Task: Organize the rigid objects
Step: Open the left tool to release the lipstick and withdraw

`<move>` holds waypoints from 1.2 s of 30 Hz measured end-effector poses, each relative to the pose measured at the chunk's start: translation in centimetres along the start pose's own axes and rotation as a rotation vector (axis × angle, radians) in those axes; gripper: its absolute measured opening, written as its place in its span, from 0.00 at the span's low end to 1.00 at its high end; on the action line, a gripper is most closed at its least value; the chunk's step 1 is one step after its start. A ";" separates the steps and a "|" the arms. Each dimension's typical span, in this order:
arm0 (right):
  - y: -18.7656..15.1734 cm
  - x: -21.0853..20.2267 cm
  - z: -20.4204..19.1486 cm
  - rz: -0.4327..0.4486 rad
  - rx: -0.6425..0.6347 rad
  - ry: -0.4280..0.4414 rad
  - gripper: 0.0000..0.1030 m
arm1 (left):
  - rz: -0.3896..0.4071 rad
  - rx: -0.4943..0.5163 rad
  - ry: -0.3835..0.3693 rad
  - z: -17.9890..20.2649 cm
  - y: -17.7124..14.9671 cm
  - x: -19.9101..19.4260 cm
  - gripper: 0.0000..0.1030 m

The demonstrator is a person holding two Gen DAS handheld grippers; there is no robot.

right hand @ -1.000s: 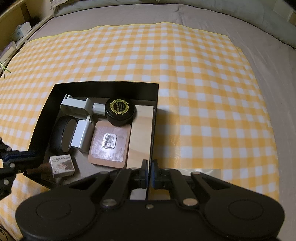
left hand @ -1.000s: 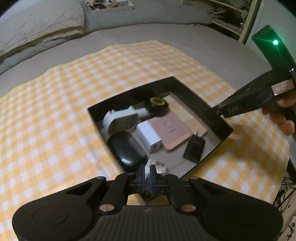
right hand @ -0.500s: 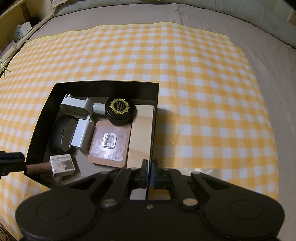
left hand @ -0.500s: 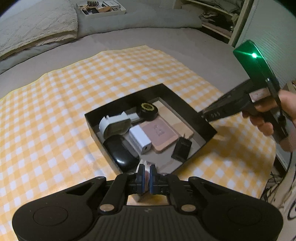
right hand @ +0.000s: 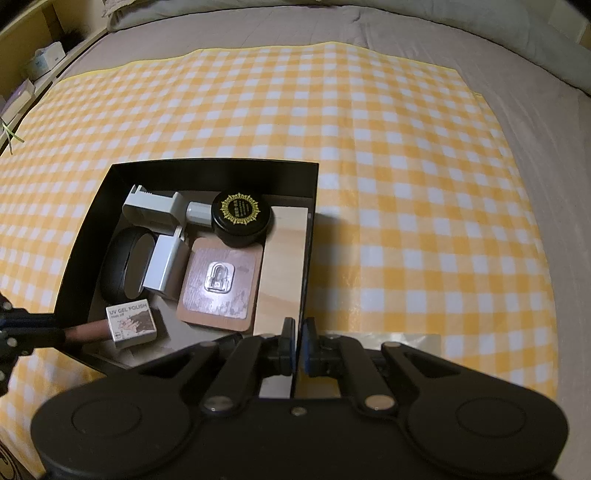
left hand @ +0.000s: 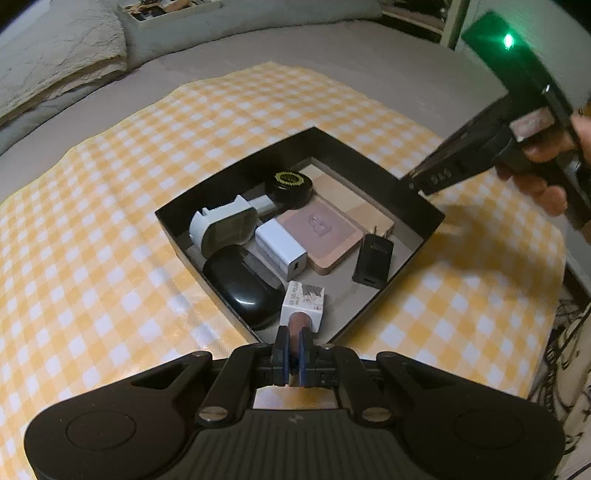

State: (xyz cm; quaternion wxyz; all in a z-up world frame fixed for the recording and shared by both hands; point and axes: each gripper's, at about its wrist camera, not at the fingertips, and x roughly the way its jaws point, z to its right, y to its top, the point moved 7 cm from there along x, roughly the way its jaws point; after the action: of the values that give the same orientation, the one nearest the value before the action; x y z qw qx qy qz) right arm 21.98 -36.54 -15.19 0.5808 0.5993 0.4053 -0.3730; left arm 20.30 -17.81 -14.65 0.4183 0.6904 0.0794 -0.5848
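An open black box lies on a yellow checked cloth. In it are a black jar with a gold emblem, a grey adapter, a white charger, a black oval case, a pink card with a clear hook, a black plug and a wooden block. My left gripper is shut on a brown stick that ends in the UV gel polish box in the box's near corner. My right gripper is shut on the box's side wall.
The cloth covers a grey bed, with pillows and a tray of small items at its head. A person's hand holds the right gripper. Shelves stand beside the bed.
The left gripper rolled and drew back a little, so more of the brown stick and the gel polish box shows ahead of its fingers. The right gripper stayed on the wall.
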 end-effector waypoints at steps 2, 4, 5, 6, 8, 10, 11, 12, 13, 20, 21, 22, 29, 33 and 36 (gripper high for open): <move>0.0 0.0 0.0 0.000 -0.001 -0.001 0.04 | -0.011 0.031 0.017 0.3 0.1 0.7 0.04; 0.0 0.0 0.1 0.000 0.000 0.000 0.04 | -0.020 0.037 0.027 0.4 0.3 1.2 0.05; 0.0 0.0 0.0 0.000 0.000 0.001 0.04 | -0.019 0.033 0.025 0.4 0.4 1.2 0.05; 0.0 0.0 0.0 0.000 0.001 0.003 0.04 | -0.014 0.026 0.018 0.4 0.4 1.2 0.07; 0.0 0.0 0.0 0.000 0.000 0.001 0.04 | -0.003 0.009 0.013 0.3 0.5 0.8 0.18; 0.0 0.0 0.1 -0.001 -0.001 -0.001 0.04 | 0.018 -0.015 0.015 0.2 0.6 0.3 0.39; 0.0 0.0 0.1 -0.001 -0.002 -0.002 0.04 | 0.029 -0.029 0.016 0.1 0.8 0.0 0.47; 0.0 0.1 0.0 -0.002 -0.005 -0.005 0.04 | 0.039 -0.047 -0.004 0.1 0.9 -0.3 0.64; 0.0 0.1 -0.1 -0.002 -0.007 -0.007 0.04 | 0.045 -0.068 -0.018 0.1 1.0 -0.6 0.79; -0.1 0.2 -0.1 -0.004 -0.004 -0.008 0.04 | 0.102 -0.108 -0.009 1.1 1.3 -2.5 0.99; -0.1 0.3 -0.1 -0.004 -0.005 -0.011 0.04 | 0.105 -0.107 -0.004 1.3 1.2 -2.7 0.99; -0.1 0.3 -0.2 -0.005 -0.008 -0.014 0.04 | 0.107 -0.104 -0.001 1.5 1.2 -2.8 0.99; -0.1 0.5 -0.3 -0.007 -0.013 -0.025 0.04 | 0.140 -0.134 0.001 2.5 0.9 -4.5 1.00; -0.4 0.7 -0.3 -0.017 -0.029 -0.040 0.04 | 0.174 -0.151 0.019 2.7 0.8 -5.8 1.00; -0.5 0.7 -0.3 -0.006 -0.034 -0.049 0.04 | 0.196 -0.175 0.035 2.6 0.6 -6.6 1.00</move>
State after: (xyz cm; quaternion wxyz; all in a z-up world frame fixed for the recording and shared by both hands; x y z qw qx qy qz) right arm 21.80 -36.21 -15.97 0.5995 0.5790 0.3989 -0.3824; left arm 16.73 -17.46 -8.50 0.5307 0.6658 0.0698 -0.5198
